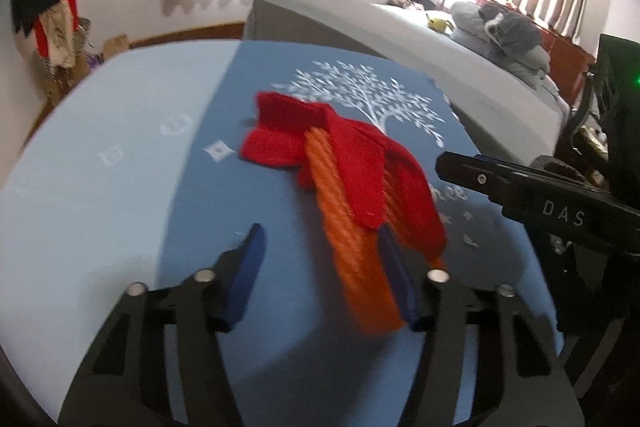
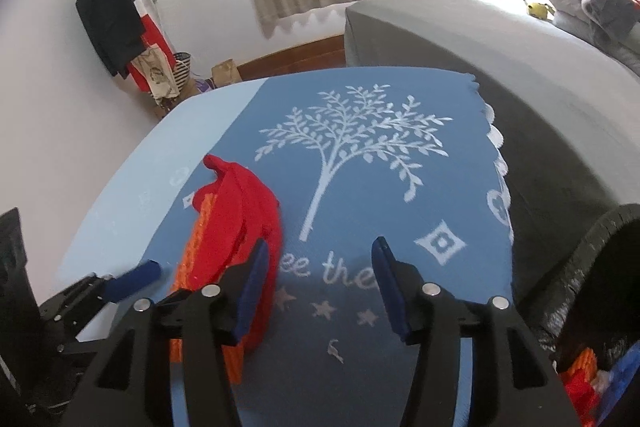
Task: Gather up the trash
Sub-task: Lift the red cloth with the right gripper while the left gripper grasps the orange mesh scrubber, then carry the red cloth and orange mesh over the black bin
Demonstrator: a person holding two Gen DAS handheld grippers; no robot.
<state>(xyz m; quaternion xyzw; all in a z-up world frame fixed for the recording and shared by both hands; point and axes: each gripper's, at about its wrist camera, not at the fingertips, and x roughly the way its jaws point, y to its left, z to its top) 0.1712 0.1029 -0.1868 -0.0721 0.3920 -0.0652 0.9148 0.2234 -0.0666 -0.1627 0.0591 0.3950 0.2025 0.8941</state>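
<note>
A pile of red knitted cloth (image 1: 352, 163) lies over orange yarn (image 1: 352, 267) on the blue tree-print tablecloth (image 1: 224, 211). My left gripper (image 1: 320, 239) is open, its right pad against the orange yarn, its left pad on bare cloth. My right gripper (image 2: 318, 251) is open and empty just right of the pile (image 2: 244, 211); its left finger overlaps the red cloth's edge. The right gripper's body also shows at the right of the left wrist view (image 1: 520, 187). A black bin (image 2: 600, 267) at the lower right holds red, orange and blue scraps (image 2: 588, 383).
A grey bed (image 2: 500, 47) with pillows and a grey plush stands behind and right of the table. A coat stand (image 2: 108, 7) with clothes and bags is at the far left wall. The table's light blue edge (image 1: 80, 167) lies to the left.
</note>
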